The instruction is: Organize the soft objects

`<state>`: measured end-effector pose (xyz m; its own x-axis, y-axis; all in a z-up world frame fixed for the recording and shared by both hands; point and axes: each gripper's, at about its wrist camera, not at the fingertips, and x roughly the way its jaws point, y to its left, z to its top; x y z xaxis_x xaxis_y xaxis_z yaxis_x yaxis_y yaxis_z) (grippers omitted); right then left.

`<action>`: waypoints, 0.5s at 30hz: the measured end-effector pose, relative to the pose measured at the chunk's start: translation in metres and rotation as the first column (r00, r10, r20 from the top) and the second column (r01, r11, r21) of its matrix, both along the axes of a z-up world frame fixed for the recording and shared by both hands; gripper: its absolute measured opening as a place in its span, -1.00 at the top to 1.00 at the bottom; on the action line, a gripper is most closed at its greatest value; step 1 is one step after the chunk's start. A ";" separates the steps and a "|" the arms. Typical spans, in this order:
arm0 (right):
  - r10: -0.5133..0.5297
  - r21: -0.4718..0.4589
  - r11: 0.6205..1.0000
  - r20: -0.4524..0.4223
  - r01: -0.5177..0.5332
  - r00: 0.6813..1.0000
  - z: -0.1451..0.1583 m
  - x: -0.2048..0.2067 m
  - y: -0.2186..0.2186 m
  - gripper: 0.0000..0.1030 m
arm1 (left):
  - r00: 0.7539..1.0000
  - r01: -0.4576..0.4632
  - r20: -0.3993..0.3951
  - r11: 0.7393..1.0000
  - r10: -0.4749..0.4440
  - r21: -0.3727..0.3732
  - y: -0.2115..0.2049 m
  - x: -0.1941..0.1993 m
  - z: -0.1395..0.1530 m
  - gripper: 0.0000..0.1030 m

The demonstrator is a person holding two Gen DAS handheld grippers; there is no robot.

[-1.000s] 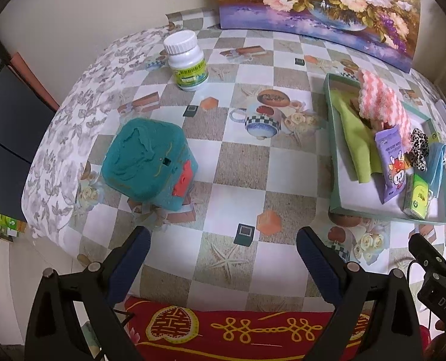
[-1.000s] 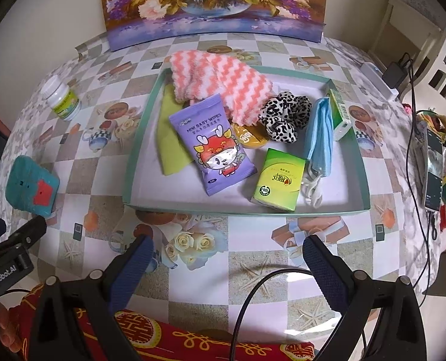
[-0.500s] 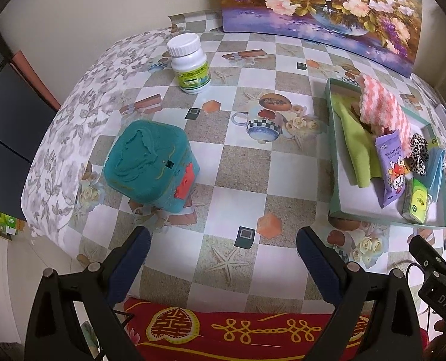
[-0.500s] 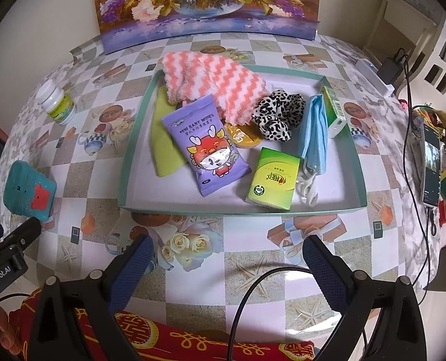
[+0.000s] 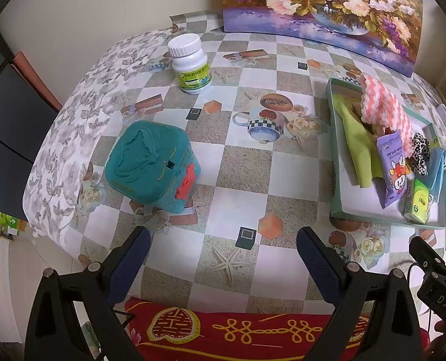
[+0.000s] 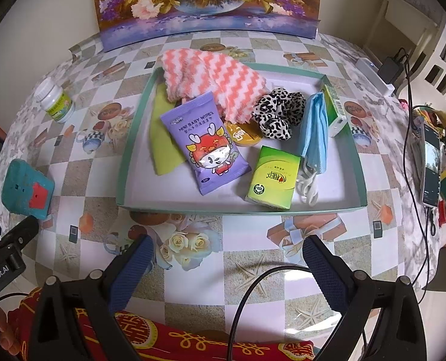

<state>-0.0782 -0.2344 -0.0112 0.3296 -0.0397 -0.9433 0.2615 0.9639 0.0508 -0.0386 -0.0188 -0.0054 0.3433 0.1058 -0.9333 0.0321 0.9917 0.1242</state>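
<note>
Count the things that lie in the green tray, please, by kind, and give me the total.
In the green tray:
Cloths: 2, pink zigzag cloth and yellow-green cloth
Wipes pack: 1
Tissue pack: 1
Leopard scrunchie: 1
Blue face mask: 1
Green-and-white box: 1
Small yellow packet: 1
Total: 8

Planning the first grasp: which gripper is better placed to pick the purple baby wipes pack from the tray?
Right. The right gripper, open, faces the tray with the baby wipes pack straight ahead. The left gripper, also open, faces bare table; the tray lies off to its right.
</note>
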 end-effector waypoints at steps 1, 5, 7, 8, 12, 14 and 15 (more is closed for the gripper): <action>0.000 -0.001 1.000 -0.001 0.000 1.000 0.000 0.000 0.000 -0.96 | 1.000 0.000 0.001 1.000 0.000 0.000 0.000 0.000 0.000 -0.90; 0.000 -0.001 1.000 -0.002 0.000 1.000 0.000 0.000 0.000 -0.96 | 1.000 -0.002 0.001 1.000 0.002 0.001 0.001 0.000 0.000 -0.90; 0.000 0.000 1.000 -0.002 0.000 1.000 0.000 0.000 0.000 -0.96 | 1.000 -0.002 0.001 1.000 0.002 0.002 0.001 0.000 0.000 -0.90; -0.001 -0.001 1.000 -0.003 0.001 1.000 0.000 0.000 -0.001 -0.96 | 1.000 -0.001 0.001 1.000 0.001 0.003 0.001 0.000 0.000 -0.90; 0.000 -0.001 1.000 -0.009 0.000 1.000 -0.002 0.001 0.000 -0.96 | 1.000 -0.001 0.001 1.000 0.001 0.008 0.000 0.000 -0.001 -0.90; 0.001 -0.001 1.000 -0.010 -0.001 1.000 -0.002 0.001 0.000 -0.96 | 1.000 0.000 0.000 1.000 0.000 0.011 0.000 0.001 -0.001 -0.90; 0.000 -0.001 1.000 -0.009 0.000 1.000 -0.002 0.001 0.000 -0.96 | 1.000 -0.001 0.001 1.000 0.001 0.011 0.000 0.000 -0.001 -0.90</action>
